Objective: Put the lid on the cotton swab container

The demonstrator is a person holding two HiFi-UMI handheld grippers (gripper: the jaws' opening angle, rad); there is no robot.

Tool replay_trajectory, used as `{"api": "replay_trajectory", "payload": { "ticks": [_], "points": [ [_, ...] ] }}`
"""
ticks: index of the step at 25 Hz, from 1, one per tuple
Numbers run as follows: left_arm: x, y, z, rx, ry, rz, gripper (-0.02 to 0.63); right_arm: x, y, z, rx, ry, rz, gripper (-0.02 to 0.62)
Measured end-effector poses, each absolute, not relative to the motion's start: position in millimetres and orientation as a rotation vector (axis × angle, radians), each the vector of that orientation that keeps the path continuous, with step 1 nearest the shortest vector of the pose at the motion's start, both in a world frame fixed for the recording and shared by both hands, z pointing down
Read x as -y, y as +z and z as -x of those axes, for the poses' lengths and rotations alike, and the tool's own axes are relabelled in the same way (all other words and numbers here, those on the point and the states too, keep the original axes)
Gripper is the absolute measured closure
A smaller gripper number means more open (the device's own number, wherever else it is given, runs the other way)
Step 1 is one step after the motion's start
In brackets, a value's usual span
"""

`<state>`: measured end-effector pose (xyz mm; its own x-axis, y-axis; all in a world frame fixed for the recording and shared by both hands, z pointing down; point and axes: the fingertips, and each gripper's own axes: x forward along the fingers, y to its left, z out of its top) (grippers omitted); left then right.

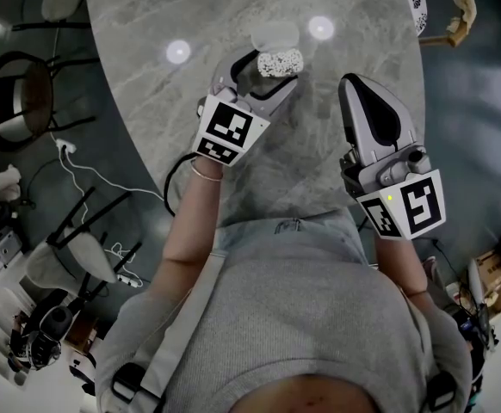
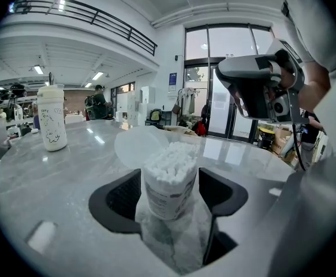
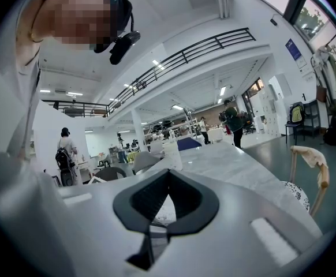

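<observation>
Two things share the grey marble surface (image 1: pixel 147 24) with the cotton swab container (image 2: pixel 169 175): its translucent lid (image 2: pixel 133 146), lying flat just behind it, and a white bottle (image 2: pixel 51 117) well off to the left. Around are dark chairs (image 1: pixel 14 101) on a dark floor, in an open hall with a railed balcony (image 2: pixel 87 13). The left gripper (image 2: pixel 171 194) tilts downward, its fingers (image 2: pixel 119 198) pressed against the uncapped container's sides. The right gripper (image 3: pixel 169 175) is held nearly level beside it, fingers closed together on nothing.
</observation>
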<state>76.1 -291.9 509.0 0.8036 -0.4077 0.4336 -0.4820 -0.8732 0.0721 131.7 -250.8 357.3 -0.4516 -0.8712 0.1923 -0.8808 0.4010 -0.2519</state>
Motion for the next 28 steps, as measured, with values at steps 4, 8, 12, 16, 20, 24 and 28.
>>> {"api": "replay_trajectory", "payload": {
  "ticks": [4, 8, 12, 16, 20, 24, 28],
  "points": [
    [292, 509, -78, 0.700, 0.605, -2.809, 0.293, 250, 358, -132, 2.602, 0.498, -1.628, 0.595],
    [296, 510, -80, 0.713, 0.598, -2.794, 0.293, 252, 357, -132, 2.603, 0.495, -1.628, 0.595],
    [297, 513, -84, 0.723, 0.641, -2.795, 0.293, 252, 356, -131, 2.604, 0.495, -1.627, 0.595],
    [299, 515, -86, 0.747, 0.674, -2.781, 0.293, 252, 355, -132, 2.608, 0.494, -1.628, 0.595],
    [296, 518, -87, 0.759, 0.700, -2.783, 0.295, 248, 356, -132, 2.616, 0.495, -1.628, 0.595],
    [299, 518, -86, 0.760, 0.705, -2.793, 0.308, 249, 354, -131, 2.623, 0.490, -1.620, 0.595],
    [298, 517, -84, 0.755, 0.700, -2.811, 0.319, 243, 354, -133, 2.618, 0.490, -1.617, 0.595]
  ]
}}
